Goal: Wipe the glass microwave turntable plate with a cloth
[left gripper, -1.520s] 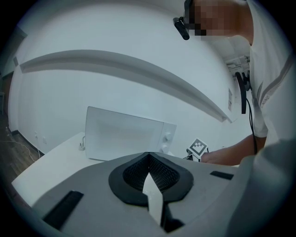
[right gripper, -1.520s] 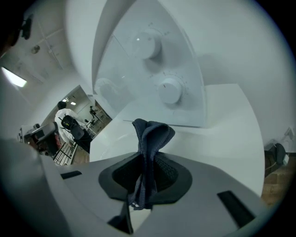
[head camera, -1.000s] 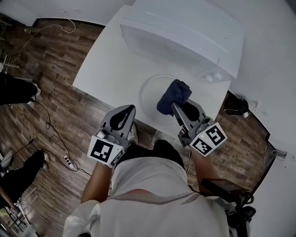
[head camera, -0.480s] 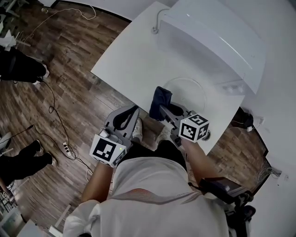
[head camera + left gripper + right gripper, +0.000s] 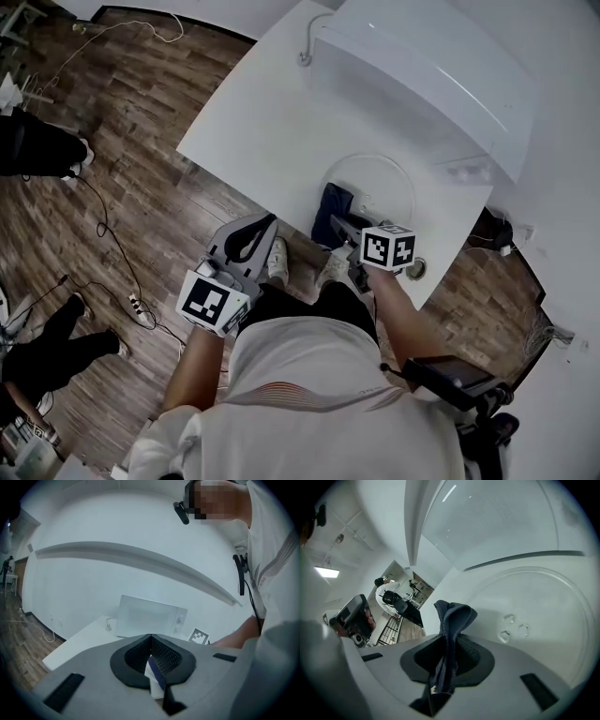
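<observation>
**A:** Two grippers here. How do their jaws stand?

**B:** The right gripper (image 5: 452,641) is clamped on a dark blue cloth (image 5: 453,613). The fabric is pinched between the pads, and a bunched fold sticks out past the tips. The left gripper (image 5: 150,636) has its jaws closed, tips touching, with nothing gripped that I can make out.

**A:** Where's the thing to be wiped?

**B:** The round clear glass turntable plate (image 5: 380,183) lies flat on the white table (image 5: 253,131), near the table's front edge and just in front of the white microwave oven (image 5: 422,80). In the right gripper view the plate fills the area to the right of the jaws, with a few water droplets (image 5: 523,629) on it close to the gripper.

**A:** And the cloth relative to the plate?

**B:** In the head view the cloth sits at the plate's near-left rim, over the table edge. I cannot tell whether the fabric actually touches the glass.

**A:** Where's the left gripper?

**B:** It's off the table, held low at the person's left over the brown wooden floor (image 5: 122,187), well apart from the plate. It points roughly towards the table, and its own view shows the microwave beyond its tips.
</observation>
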### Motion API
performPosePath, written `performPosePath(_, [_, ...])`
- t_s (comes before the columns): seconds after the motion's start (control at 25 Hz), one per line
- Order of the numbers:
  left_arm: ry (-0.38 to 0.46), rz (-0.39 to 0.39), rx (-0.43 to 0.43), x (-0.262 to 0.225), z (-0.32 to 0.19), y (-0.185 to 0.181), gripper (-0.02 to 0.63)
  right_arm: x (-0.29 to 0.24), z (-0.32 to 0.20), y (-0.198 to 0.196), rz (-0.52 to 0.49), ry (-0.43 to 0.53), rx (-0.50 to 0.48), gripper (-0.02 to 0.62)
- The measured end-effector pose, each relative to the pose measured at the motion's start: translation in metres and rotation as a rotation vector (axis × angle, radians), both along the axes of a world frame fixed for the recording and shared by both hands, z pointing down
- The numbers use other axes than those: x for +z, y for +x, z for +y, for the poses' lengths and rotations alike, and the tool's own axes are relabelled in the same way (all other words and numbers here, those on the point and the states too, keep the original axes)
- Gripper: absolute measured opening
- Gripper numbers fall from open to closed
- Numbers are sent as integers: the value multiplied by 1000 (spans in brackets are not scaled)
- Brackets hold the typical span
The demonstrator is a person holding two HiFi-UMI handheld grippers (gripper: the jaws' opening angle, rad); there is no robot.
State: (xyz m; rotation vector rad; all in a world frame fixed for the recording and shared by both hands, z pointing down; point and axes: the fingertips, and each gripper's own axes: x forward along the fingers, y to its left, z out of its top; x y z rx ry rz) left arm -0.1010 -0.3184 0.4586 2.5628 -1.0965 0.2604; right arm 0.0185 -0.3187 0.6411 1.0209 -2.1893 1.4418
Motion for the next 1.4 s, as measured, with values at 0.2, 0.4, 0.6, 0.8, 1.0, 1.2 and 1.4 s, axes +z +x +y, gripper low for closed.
performPosePath(0.2, [-4, 10, 61, 2, -1, 23, 11, 3, 13, 43, 16, -31, 93, 61])
performPosePath(0.4, [-18, 36, 111, 4, -3, 48, 11, 4, 23, 85, 31, -49, 185, 61])
performPosePath(0.6, [-25, 43, 146, 2, -2, 68, 11, 4, 34, 124, 65, -53, 238, 61])
performPosePath(0.8, [-28, 44, 174, 3, -3, 85, 11, 6, 51, 162, 100, -67, 286, 61])
performPosePath(1.0, [-28, 50, 189, 2, -1, 96, 11, 4, 62, 186, 128, -57, 319, 61])
performPosePath(1.2, [-24, 54, 204, 0, 1, 104, 11, -4, 63, 193, 132, -18, 345, 61])
performPosePath(1.4, [-22, 72, 212, -9, 7, 99, 11, -67, 43, 165, 70, 250, 320, 61])
